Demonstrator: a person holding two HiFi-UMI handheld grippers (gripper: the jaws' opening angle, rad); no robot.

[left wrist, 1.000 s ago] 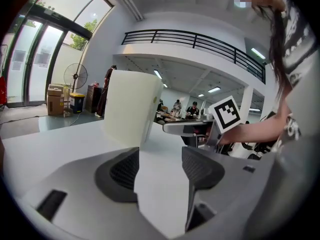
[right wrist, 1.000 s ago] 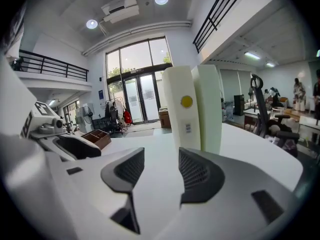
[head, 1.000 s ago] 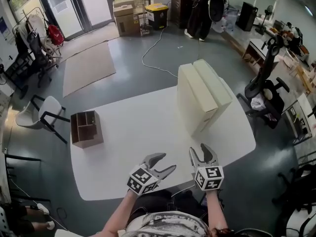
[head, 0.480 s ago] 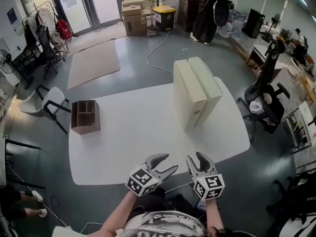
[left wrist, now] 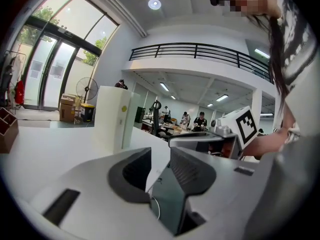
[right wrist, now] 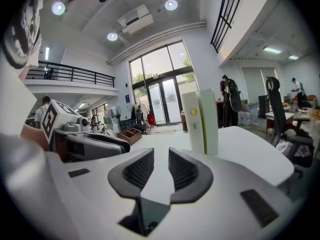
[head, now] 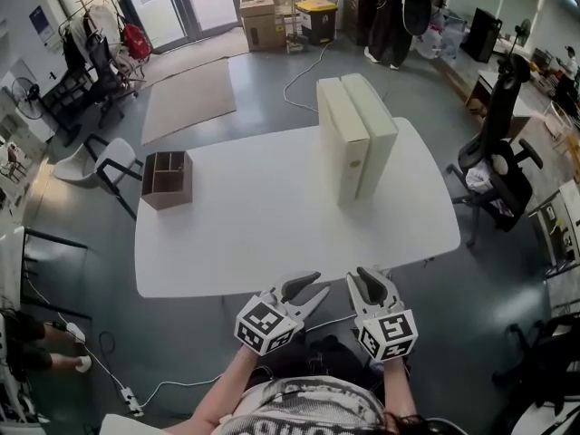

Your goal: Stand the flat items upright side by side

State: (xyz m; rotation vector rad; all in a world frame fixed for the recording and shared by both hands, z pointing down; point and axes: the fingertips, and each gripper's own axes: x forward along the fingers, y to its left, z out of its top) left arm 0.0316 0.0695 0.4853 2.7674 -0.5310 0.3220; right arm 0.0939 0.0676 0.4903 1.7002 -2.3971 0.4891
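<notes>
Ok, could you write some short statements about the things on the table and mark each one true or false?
1. Both boxes stand upright on the table. True.
2. The boxes stand far apart. False: they stand side by side, faces together.
3. A brown organizer sits near the table's left edge in the head view. True.
4. The organizer stands right beside the boxes. False: a wide stretch of bare table lies between them.

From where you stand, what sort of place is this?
Probably an open-plan lab or workshop office: a white work table, a swivel office chair, stacked cardboard boxes near tall glass doors, and a railed mezzanine overhead.
</notes>
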